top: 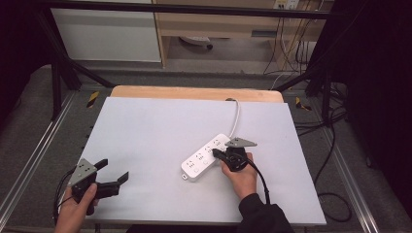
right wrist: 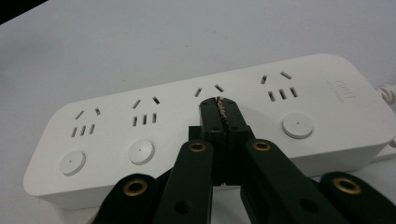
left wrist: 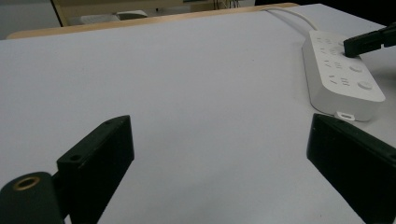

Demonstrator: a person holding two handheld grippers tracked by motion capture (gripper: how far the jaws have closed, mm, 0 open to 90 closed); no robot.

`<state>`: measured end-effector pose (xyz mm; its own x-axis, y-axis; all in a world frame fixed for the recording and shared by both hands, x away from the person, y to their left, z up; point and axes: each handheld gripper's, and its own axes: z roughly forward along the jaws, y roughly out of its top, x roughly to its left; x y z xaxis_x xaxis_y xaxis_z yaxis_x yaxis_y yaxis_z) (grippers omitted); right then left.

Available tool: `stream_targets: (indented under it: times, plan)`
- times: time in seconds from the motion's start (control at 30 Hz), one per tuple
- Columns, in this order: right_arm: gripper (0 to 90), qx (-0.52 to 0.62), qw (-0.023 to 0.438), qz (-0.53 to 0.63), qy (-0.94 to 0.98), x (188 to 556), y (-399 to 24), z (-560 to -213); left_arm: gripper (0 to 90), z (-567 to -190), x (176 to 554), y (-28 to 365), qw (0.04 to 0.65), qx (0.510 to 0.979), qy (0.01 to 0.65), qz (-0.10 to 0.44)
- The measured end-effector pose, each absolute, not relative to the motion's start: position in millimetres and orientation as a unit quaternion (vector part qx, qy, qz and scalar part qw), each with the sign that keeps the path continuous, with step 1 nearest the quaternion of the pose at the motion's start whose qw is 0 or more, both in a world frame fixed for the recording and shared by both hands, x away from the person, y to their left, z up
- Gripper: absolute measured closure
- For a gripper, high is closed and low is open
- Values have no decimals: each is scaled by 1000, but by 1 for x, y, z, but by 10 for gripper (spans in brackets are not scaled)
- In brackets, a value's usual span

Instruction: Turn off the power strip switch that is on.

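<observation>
My right tongs (right wrist: 219, 105) are pressed together, the two black jaws meeting with nothing between them. Their tip rests on top of the white power strip (right wrist: 116, 112), over the third set of sockets counting from the near left end in the right gripper view, right about where that set's round button would sit. Three other round buttons (right wrist: 141, 151) show along the strip's front edge, one under each of the other socket sets. From above, my right hand (top: 241, 177) comes in from the lower edge and holds those tongs (top: 217, 153) over the middle of the strip (top: 194, 164), with their black cable (top: 262, 182) trailing back past my dark sleeve (top: 262, 216).

My left tongs (left wrist: 219, 158) are spread wide, one jaw low at the left and the other at the far right of the left gripper view, with bare table between them. They hover near the front left corner of the table, in my left hand (top: 73, 213), well apart from the strip (left wrist: 343, 77).

The strip lies at a slant a little right of the middle of the white table (top: 145, 141), its white cord (top: 236, 116) running back toward the wooden far edge (top: 194, 92).
</observation>
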<state>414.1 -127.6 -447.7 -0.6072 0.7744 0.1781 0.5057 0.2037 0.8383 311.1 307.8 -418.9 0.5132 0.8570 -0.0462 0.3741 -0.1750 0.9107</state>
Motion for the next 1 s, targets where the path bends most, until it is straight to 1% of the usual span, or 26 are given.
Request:
stream_targets:
  times: [0.83,1.0]
  plan:
    - [900,424,134,475,759,415,-129,-445,72,-420,312,307,476,727,427,249]
    - [900,424,126,480,757,415,-130,-445,72,-420,312,308,477,726,427,250]
